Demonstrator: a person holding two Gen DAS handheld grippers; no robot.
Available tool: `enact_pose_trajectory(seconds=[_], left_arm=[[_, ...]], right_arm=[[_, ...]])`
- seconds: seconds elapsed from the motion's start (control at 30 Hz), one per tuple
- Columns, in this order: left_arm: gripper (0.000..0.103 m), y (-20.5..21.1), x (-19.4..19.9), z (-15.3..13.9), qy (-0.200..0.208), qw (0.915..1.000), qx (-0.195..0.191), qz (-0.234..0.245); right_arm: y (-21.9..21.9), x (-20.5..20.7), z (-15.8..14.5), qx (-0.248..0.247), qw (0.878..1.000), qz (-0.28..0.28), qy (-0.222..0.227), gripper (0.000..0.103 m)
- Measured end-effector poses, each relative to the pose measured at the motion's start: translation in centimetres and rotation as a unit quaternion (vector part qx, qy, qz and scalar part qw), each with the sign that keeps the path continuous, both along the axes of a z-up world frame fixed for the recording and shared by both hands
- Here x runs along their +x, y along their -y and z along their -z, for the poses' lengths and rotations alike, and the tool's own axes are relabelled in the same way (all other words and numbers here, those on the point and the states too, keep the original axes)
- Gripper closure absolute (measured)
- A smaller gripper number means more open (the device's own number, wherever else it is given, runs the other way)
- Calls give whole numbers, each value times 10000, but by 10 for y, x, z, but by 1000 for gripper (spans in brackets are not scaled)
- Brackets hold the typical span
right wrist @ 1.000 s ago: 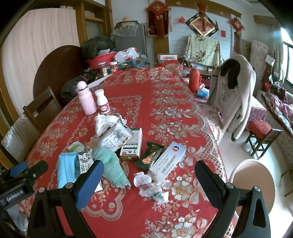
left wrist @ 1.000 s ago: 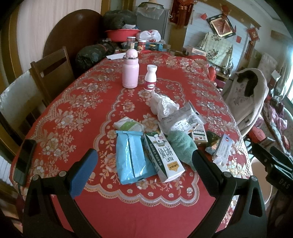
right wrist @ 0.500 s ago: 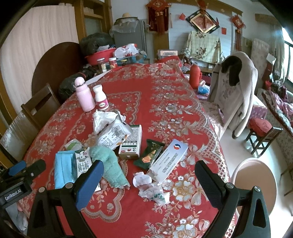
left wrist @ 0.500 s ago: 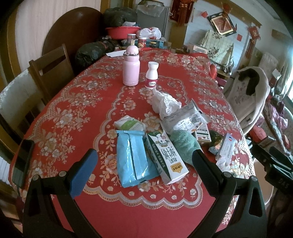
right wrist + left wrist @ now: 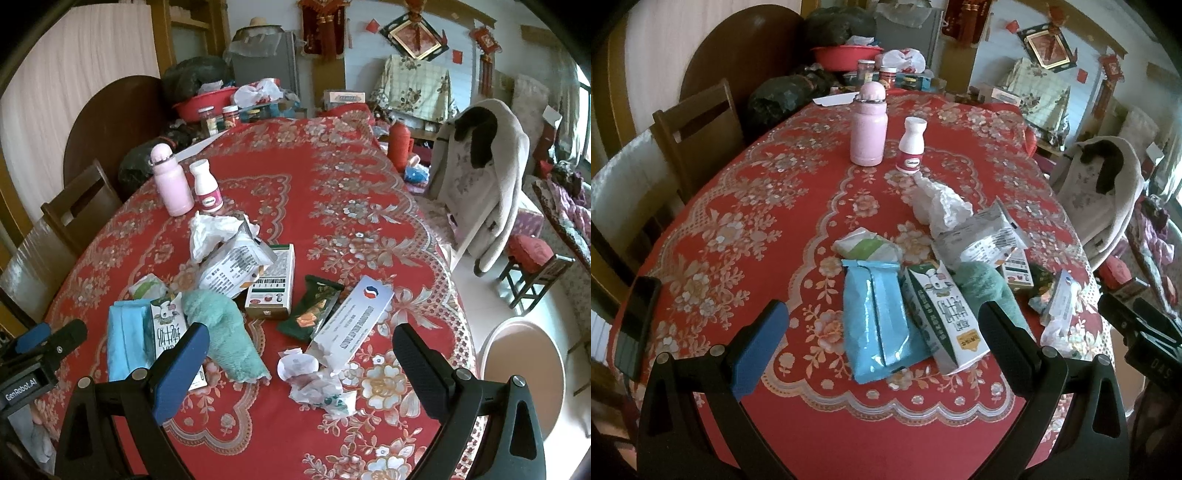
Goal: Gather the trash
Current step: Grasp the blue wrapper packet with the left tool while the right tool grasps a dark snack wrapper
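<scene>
Left tool (image 5: 882, 334): fingers spread wide, holding nothing, hovering above the near edge of the worktop.
Right tool (image 5: 301, 354): fingers spread wide, holding nothing, hovering above the worktop's near right part.
Worktop (image 5: 746, 206): covered by a red cloth with a floral lace pattern.
Blue foil pouch (image 5: 875, 317): lies flat between the left tool's fingers, just ahead of them.
Milk carton (image 5: 940, 314): on its side, touching the pouch's right edge, close to the left tool's right finger.
Teal cloth (image 5: 225, 328): crumpled beside the carton, next to the right tool's left finger.
Crumpled paper scraps (image 5: 314, 380): directly between the right tool's fingers, nearest of the trash.
White long box (image 5: 351, 321): lies slantwise just beyond the scraps.
Dark green wrapper (image 5: 310, 312): partly under the white box's left side.
Small green-and-white box (image 5: 271, 286): flat, left of the wrapper.
Silver-white printed bag (image 5: 236, 267): leaning over the small box's far corner.
White tissue wad (image 5: 938, 205): just beyond that bag.
Green-and-white packet (image 5: 868, 249): at the pouch's far end.
White small bottle (image 5: 910, 149): upright, farther back.
Pink flask (image 5: 868, 129): upright, just left of the bottle.
</scene>
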State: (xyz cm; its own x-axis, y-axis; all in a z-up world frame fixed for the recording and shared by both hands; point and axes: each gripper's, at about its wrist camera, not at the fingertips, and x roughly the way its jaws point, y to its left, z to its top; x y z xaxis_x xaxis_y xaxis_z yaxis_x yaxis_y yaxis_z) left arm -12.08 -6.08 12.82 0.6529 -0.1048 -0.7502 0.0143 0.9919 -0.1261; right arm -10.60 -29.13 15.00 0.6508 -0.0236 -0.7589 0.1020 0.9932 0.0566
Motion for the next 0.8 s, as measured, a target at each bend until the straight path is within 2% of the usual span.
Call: enact_pose_trajectory(seconds=[0.33, 0.57, 0.8], left_arm=[[1, -20, 4, 6, -148, 9999, 0, -35], [1, -43, 6, 18, -424, 9989, -198, 56], [1, -51, 21, 36, -724, 9969, -305, 44]], right_arm=[[-5, 9, 9, -15, 9999, -38, -132, 4], [4, 15, 28, 181, 9979, -104, -610, 4], [4, 25, 45, 602, 9929, -307, -983, 4]])
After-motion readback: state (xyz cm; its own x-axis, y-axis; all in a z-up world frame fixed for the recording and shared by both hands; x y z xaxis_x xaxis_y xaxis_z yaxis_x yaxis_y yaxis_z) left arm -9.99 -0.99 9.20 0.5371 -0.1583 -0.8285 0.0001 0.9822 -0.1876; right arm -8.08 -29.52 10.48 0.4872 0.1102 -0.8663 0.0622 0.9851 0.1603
